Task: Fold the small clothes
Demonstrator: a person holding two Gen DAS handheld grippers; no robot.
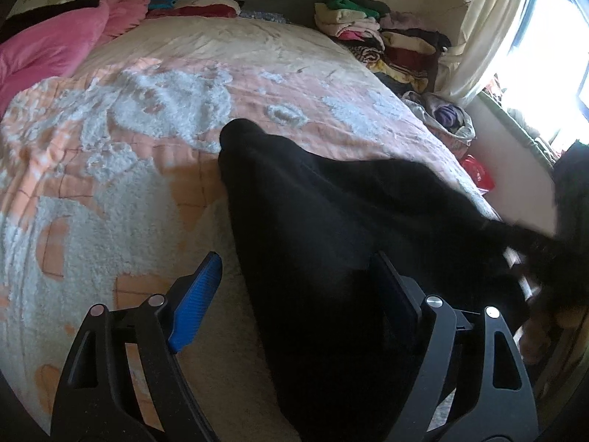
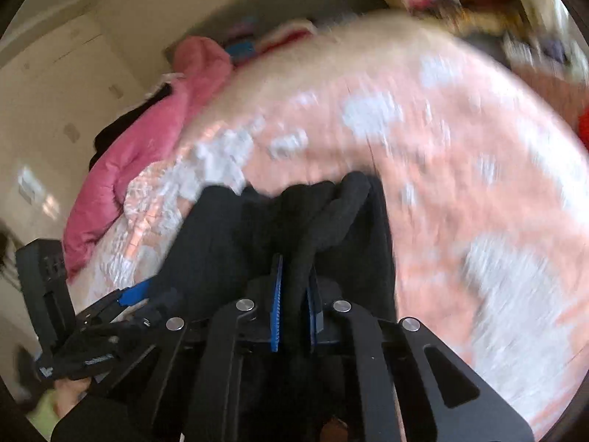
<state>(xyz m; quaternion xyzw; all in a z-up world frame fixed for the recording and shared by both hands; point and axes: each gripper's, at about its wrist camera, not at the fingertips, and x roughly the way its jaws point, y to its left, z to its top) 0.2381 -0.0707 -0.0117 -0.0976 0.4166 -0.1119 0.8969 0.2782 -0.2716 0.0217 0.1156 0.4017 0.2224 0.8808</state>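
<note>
Across the near edge of the bed, on its peach-and-white patterned cover, a black garment lies stretched out, one narrow end reaching toward the middle of the bed and the rest running back toward the near right corner. The left gripper stands wide open over the near part of the cloth: its blue-padded finger hangs above bare cover on the left, its dark finger sits over the black fabric, and nothing is pinched between them. The right gripper is closed tight on a bunched fold of the same black garment, the fabric rising in ridges from between the blue pads; that view is heavily blurred, so just which part of the garment it holds cannot be told. The cloth's long axis seems to run from the clamped end at the right corner out to the free tip, passing straight under the left gripper. That puts the free near edge closest to the left hand, which probably needs only to drop and close on it so the two can spread the piece flat. Folded clothes are piled at the far right corner.
</note>
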